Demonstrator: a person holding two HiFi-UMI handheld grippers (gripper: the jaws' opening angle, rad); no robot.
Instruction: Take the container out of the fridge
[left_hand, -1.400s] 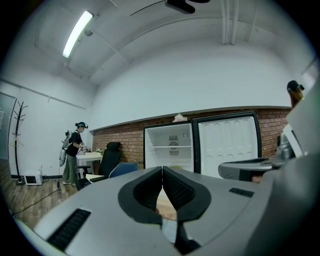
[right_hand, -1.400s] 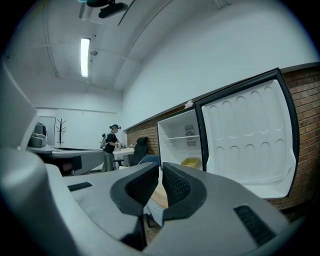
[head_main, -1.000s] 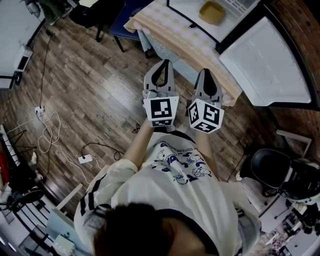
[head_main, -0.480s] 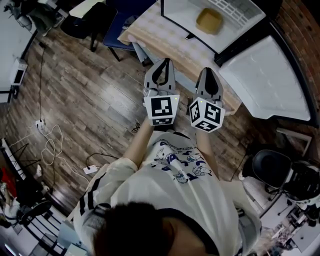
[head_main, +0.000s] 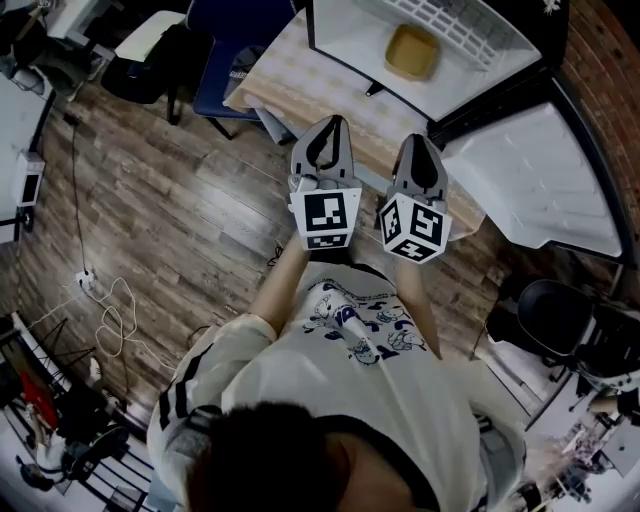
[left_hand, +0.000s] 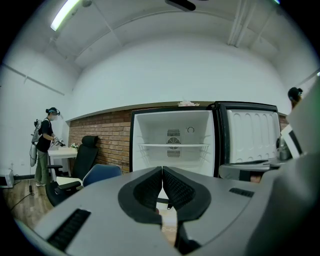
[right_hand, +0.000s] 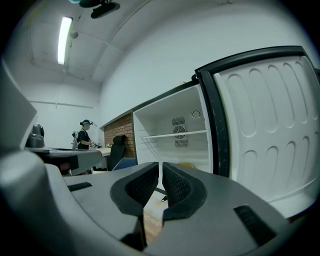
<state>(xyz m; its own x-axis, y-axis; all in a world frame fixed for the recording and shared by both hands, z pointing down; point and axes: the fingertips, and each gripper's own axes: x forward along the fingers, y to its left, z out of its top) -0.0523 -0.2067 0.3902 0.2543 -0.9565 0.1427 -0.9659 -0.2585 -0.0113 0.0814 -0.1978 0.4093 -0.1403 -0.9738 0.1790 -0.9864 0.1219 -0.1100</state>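
While both tools hang at frame centre, left tool (head_main: 324, 130) jaws together on nothing, right tool (head_main: 419, 145) likewise, yellow container (head_main: 413, 52) inside open fridge (head_main: 340, 30), upper centre, beyond cloth-covered tabletop (head_main: 290, 85)

Open white fridge compartment (head_main: 345, 45), front unobstructed; beige checked-cloth table (head_main: 290, 80) stands before it, swung-out white door (head_main: 530, 170) at right.

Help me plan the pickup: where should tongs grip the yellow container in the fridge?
The yellow container sits flat, open-topped, low-walled: probably pinch its near rim, one jaw inside, one outside, coming through the open front of the fridge.
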